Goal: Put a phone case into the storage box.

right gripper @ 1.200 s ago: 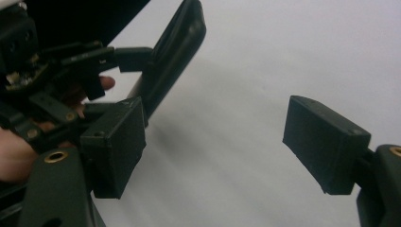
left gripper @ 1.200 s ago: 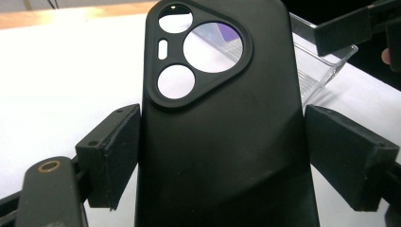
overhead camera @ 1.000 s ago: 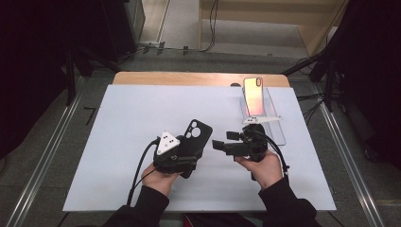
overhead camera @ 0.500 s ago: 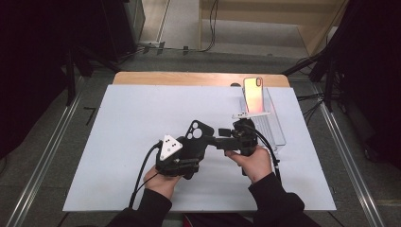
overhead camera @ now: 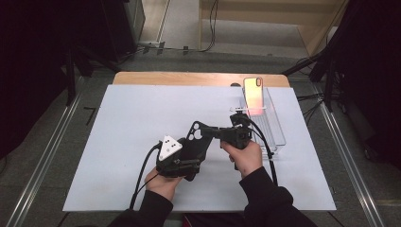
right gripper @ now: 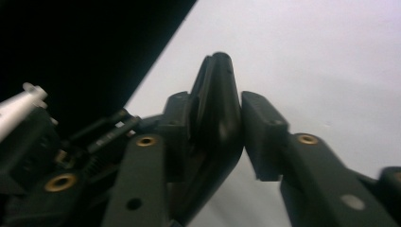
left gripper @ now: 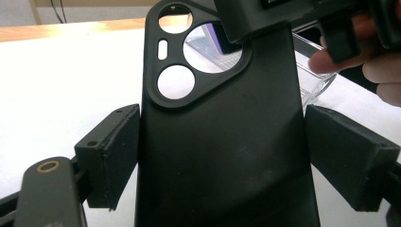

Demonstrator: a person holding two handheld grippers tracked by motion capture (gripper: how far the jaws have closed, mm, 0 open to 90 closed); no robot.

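Left gripper (overhead camera: 190, 152) fingers clamp black phone case (overhead camera: 197, 142) sides; right gripper (overhead camera: 218, 132) fingers pinch its top edge above counter (overhead camera: 123, 118).

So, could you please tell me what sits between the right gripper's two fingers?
The black phone case's top edge, pinched between the right gripper's fingers in the right gripper view.

Phone case (left gripper: 222, 156) matte black all over, plain, no pattern; both grippers, left (overhead camera: 182, 158) and right (overhead camera: 222, 133), black too, with brass-coloured rivets, the left topped by a pale grey plate with dark dots. Table mat (overhead camera: 127, 123) plain white over a light wood edge (overhead camera: 189, 78). Phone (overhead camera: 254, 94) in the clear stand (overhead camera: 276, 127) shows an orange-pink sheen.
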